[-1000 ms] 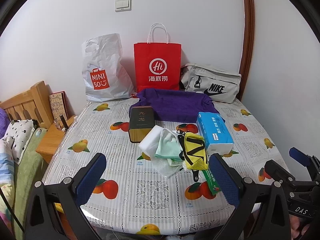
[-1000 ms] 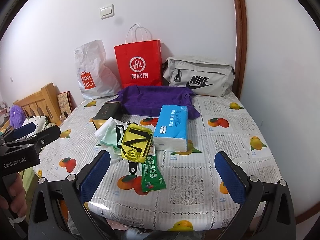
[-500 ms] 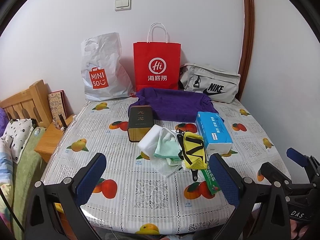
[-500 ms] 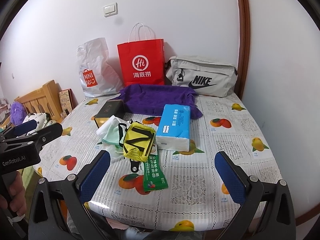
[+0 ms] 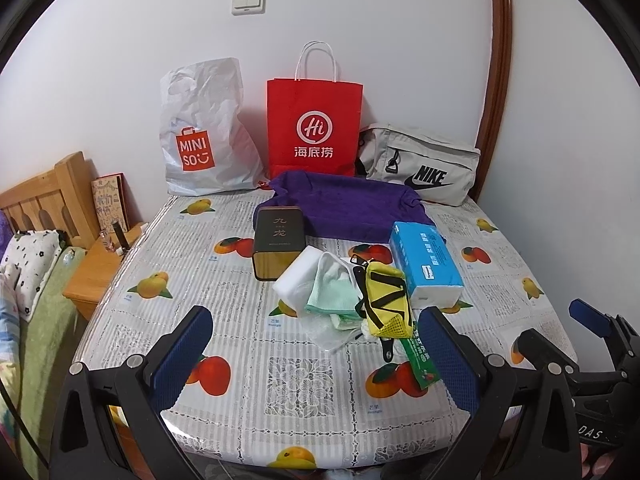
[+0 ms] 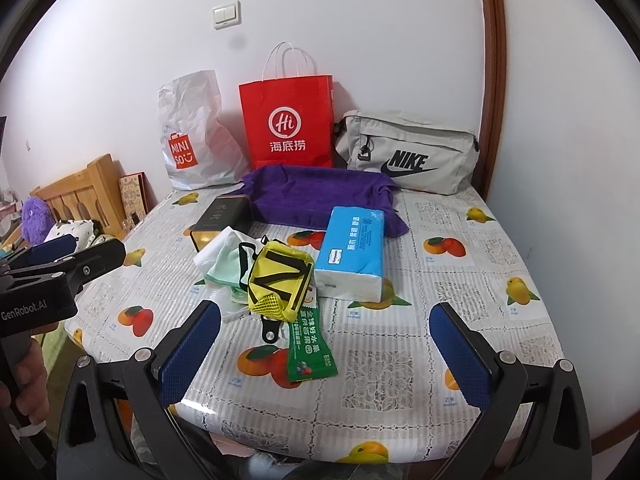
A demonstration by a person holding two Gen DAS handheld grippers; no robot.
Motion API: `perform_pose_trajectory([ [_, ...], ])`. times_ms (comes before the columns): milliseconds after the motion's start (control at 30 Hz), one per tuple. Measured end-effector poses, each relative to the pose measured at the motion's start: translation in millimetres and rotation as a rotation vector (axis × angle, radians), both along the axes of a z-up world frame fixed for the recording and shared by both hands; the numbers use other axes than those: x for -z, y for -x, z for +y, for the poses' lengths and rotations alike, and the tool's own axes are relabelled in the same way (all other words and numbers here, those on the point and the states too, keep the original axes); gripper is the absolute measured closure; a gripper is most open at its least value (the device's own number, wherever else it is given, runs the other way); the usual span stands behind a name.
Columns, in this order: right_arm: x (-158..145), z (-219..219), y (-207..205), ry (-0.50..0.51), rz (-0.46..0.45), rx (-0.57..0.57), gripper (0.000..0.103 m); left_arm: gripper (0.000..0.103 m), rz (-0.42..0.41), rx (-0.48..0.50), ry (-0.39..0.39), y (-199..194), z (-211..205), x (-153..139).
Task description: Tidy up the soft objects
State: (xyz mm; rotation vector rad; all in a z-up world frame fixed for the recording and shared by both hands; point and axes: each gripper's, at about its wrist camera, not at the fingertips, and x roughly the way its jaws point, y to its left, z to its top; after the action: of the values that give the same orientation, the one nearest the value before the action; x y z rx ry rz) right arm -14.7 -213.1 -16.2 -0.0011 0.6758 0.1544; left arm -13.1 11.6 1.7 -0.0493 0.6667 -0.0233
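Observation:
A pile lies mid-table: a yellow mesh pouch (image 5: 387, 300) (image 6: 278, 280) on pale green and white cloths (image 5: 330, 290) (image 6: 224, 260), with a green snack packet (image 6: 310, 350) (image 5: 420, 360) in front. Beside them lies a blue tissue pack (image 5: 426, 262) (image 6: 352, 248), and a purple towel (image 5: 348, 204) (image 6: 320, 196) is spread behind. My left gripper (image 5: 316, 354) hovers open over the table's near edge, short of the pile. My right gripper (image 6: 326, 350) is also open, the green packet showing between its fingers without touching them.
A black tea box (image 5: 278, 240) stands left of the cloths. Against the wall stand a white Miniso bag (image 5: 200, 140), a red paper bag (image 5: 314, 128) and a grey Nike bag (image 5: 420, 168). A wooden nightstand (image 5: 100, 272) and a bed (image 5: 24, 280) lie left of the fruit-print table (image 5: 308, 392).
Both grippers have risen slightly and drifted, so the table contents sit a little lower in each view. Nothing on the table moved; both stay open.

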Motion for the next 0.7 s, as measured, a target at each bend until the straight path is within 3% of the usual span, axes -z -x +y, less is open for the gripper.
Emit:
perform_pose_trajectory([
  [333, 2.5, -5.5, -3.6, -0.003, 0.0, 0.029, 0.0, 0.0, -0.039, 0.001, -0.002, -2.7, 3.9, 3.8],
  [433, 3.2, -5.2, -4.8, 0.008, -0.01, 0.041, 0.0, 0.0, -0.019, 0.039, 0.036, -7.1, 5.5, 7.2],
  [700, 8.1, -3.3, -10.8, -0.012, 0.01, 0.023, 0.0, 0.0, 0.008, 0.032, 0.081, -14.9, 14.1, 16.7],
])
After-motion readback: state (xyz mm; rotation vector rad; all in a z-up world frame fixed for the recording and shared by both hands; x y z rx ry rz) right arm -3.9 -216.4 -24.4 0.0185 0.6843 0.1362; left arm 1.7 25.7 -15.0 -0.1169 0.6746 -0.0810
